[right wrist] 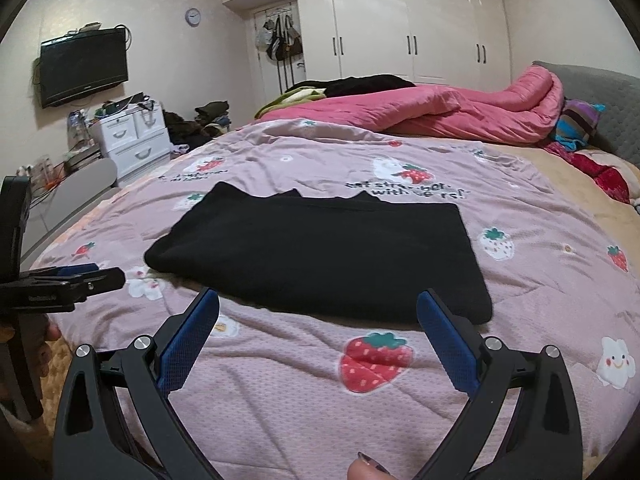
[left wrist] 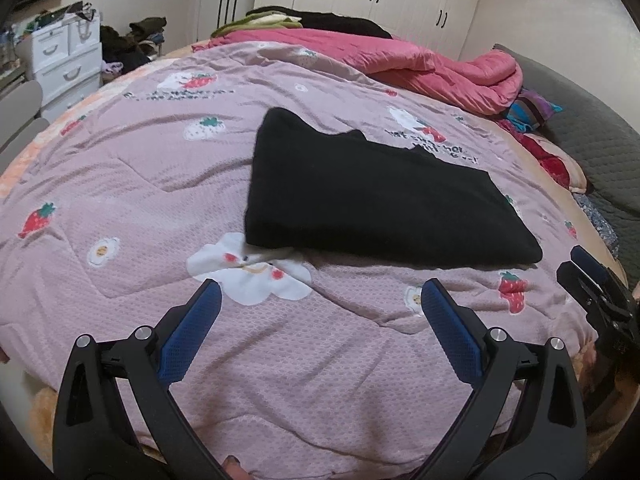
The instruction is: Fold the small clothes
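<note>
A black garment [left wrist: 372, 196] lies folded flat on the pink strawberry-print quilt [left wrist: 160, 200]; it also shows in the right wrist view [right wrist: 324, 256]. My left gripper [left wrist: 320, 292] is open and empty, hovering over the quilt just short of the garment's near edge. My right gripper [right wrist: 318, 300] is open and empty, its fingertips close to the garment's near edge. The right gripper also shows at the right edge of the left wrist view [left wrist: 588, 272]. The left gripper shows at the left edge of the right wrist view [right wrist: 80, 276].
A rolled pink duvet [right wrist: 460, 112] and dark clothes [right wrist: 360, 82] lie at the far side of the bed. A grey headboard [right wrist: 600, 96] and cushions [right wrist: 580, 120] are at the right. White drawers [right wrist: 132, 136], a wall TV [right wrist: 84, 66] and wardrobes [right wrist: 408, 28] stand beyond.
</note>
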A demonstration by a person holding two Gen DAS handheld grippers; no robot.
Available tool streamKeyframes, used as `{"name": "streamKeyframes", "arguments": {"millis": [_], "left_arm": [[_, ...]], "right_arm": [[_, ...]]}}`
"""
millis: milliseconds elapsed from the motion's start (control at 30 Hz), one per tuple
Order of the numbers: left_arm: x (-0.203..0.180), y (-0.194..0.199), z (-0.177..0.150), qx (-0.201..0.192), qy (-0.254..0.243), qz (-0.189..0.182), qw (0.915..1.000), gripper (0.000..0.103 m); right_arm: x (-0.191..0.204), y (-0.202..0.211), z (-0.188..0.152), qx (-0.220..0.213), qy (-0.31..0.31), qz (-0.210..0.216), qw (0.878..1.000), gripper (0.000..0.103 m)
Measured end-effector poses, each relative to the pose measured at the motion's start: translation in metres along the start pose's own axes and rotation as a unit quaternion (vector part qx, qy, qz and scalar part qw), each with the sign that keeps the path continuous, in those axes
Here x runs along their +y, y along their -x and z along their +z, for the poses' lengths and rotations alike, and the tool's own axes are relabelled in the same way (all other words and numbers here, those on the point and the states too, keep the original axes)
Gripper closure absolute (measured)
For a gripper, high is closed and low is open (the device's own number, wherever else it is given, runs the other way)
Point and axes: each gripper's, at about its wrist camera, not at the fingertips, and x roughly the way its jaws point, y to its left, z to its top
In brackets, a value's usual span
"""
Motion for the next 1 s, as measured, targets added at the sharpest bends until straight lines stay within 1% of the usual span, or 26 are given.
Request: {"name": "streamKeyframes", "arguments": {"millis": [100, 300, 533, 767, 1000], "left_arm": [[0.004, 0.004, 0.001, -0.007, 0.001, 0.007, 0.9999, 0.009], [0.012, 0.009, 0.0, -0.012, 0.007, 0.008, 0.9999, 0.009], [0.031, 0.018, -0.001, -0.022, 0.033, 0.014, 0.9991, 0.009], [0.054, 0.022, 0.002, -0.03, 0.064, 0.034, 0.9969, 0.009], [0.071, 0.022, 0.005, -0.032, 0.078, 0.052, 0.9951, 0.009]], "right_arm": [[0.01, -0.001, 0.003, 0.0, 0.008, 0.008, 1.0, 0.004], [0.031, -0.007, 0.006, 0.004, 0.027, 0.023, 0.999, 0.004], [0.054, -0.013, 0.012, 0.007, 0.051, 0.037, 0.998, 0.004], [0.078, -0.023, 0.017, 0.012, 0.081, 0.044, 0.996, 0.004], [0.099, -0.035, 0.022, 0.017, 0.106, 0.052, 0.993, 0.004]]}}
